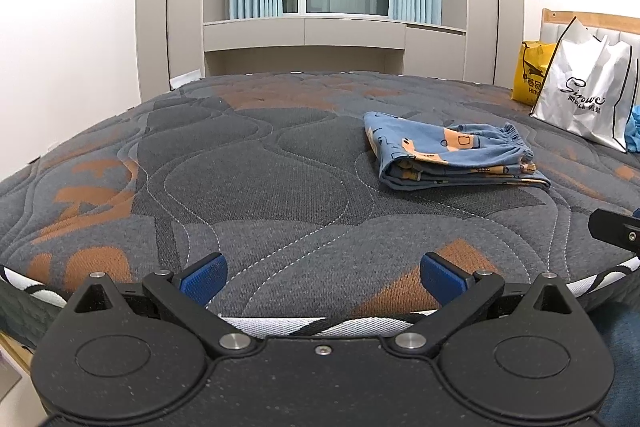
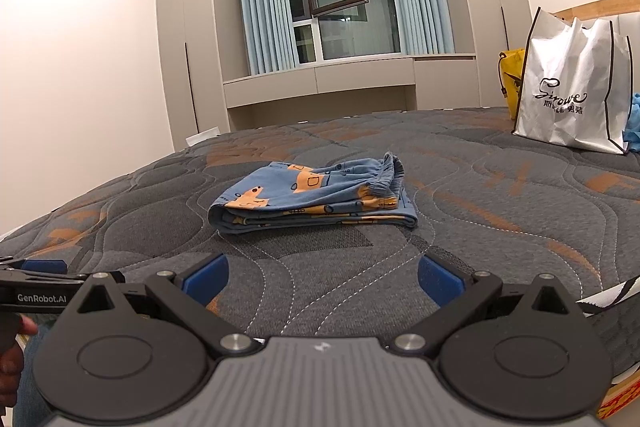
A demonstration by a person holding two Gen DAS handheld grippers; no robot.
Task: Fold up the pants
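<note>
The blue pants with orange print [image 1: 452, 155] lie folded into a compact stack on the grey and orange mattress [image 1: 260, 187], elastic waistband to the right. In the right wrist view the pants [image 2: 316, 199] sit straight ahead. My left gripper [image 1: 323, 275] is open and empty near the mattress's front edge, well short and left of the pants. My right gripper [image 2: 323, 277] is open and empty, short of the pants. The left gripper also shows at the left edge of the right wrist view [image 2: 36, 279].
A white shopping bag [image 1: 588, 95] and a yellow bag [image 1: 532, 75] stand at the mattress's far right by the headboard. Blue fabric [image 2: 634, 123] lies behind the white bag [image 2: 572, 87]. Cabinets and a window stand beyond the bed.
</note>
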